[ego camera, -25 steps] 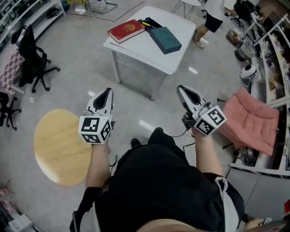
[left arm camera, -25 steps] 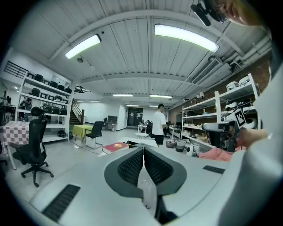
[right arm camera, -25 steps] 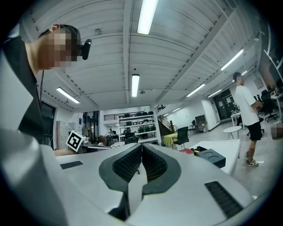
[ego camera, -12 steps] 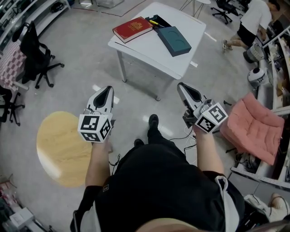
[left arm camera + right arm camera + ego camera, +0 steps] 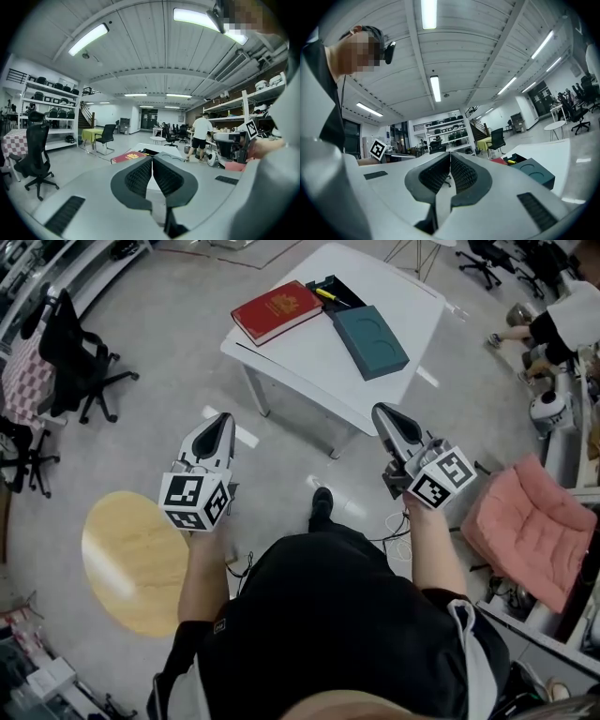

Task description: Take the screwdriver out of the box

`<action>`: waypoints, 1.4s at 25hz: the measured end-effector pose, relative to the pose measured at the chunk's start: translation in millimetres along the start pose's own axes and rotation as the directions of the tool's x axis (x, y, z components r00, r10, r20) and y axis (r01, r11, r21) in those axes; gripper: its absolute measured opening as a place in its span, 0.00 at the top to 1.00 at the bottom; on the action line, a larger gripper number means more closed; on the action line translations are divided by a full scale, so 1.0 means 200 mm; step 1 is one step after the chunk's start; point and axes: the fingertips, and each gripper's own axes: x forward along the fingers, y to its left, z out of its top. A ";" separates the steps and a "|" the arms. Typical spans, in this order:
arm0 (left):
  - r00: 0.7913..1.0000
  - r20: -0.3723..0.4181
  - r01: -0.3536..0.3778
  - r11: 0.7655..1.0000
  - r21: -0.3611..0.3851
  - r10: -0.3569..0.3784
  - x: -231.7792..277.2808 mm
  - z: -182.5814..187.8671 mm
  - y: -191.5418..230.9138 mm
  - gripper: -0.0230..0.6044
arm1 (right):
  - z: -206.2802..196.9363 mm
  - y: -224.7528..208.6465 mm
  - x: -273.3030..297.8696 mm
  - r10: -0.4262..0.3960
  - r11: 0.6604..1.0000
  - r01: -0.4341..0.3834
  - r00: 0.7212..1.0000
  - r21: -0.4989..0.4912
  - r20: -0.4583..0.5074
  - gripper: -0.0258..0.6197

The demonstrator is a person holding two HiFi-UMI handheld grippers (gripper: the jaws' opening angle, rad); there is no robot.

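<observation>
- Head view: the left gripper [image 5: 222,418] and the right gripper [image 5: 380,411] are hovering over the floor, well short of the white table [image 5: 309,357]. The yellow-handled screwdriver [image 5: 325,295] is lying in the open black box [image 5: 339,287] at the table's far edge. The box is sitting between a red book [image 5: 278,309] and a teal case [image 5: 370,328]. A round yellow table [image 5: 131,559] is standing at the person's left and a pink cushion [image 5: 530,526] is lying at the right.
- Left gripper view: the jaws are pressing together with nothing between them and are pointing toward the table, where the red book is showing just past their tips.
- Right gripper view: the jaws are likewise meeting pad to pad and holding nothing. The teal case and the black box, a yellow tip peeking from it, are lying off to the right of the jaws.
</observation>
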 end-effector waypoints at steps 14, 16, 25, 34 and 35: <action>0.999 -0.017 -0.034 0.999 0.014 0.035 0.45 0.17 0.00 0.93 | 0.13 -0.46 0.13 0.049 0.998 -0.050 0.999 0.039 0.020 0.91; 0.999 -0.017 -0.028 0.999 0.017 0.028 0.49 0.18 0.01 0.93 | 0.13 -0.48 0.15 0.045 0.998 -0.046 0.999 0.037 0.019 0.91; 0.999 0.002 0.036 0.999 0.033 -0.036 0.82 0.20 0.26 0.93 | 0.10 -0.66 0.40 -0.029 0.999 0.029 1.000 0.017 -0.012 0.91; 0.991 0.022 0.132 0.990 0.058 -0.134 1.13 0.37 0.72 0.93 | 0.22 -0.72 0.89 -0.127 0.992 0.128 0.992 -0.024 0.007 0.91; 0.989 0.022 0.145 0.988 0.058 -0.146 1.16 0.37 0.76 0.93 | 0.23 -0.72 0.93 -0.138 0.990 0.138 0.990 -0.027 0.010 0.91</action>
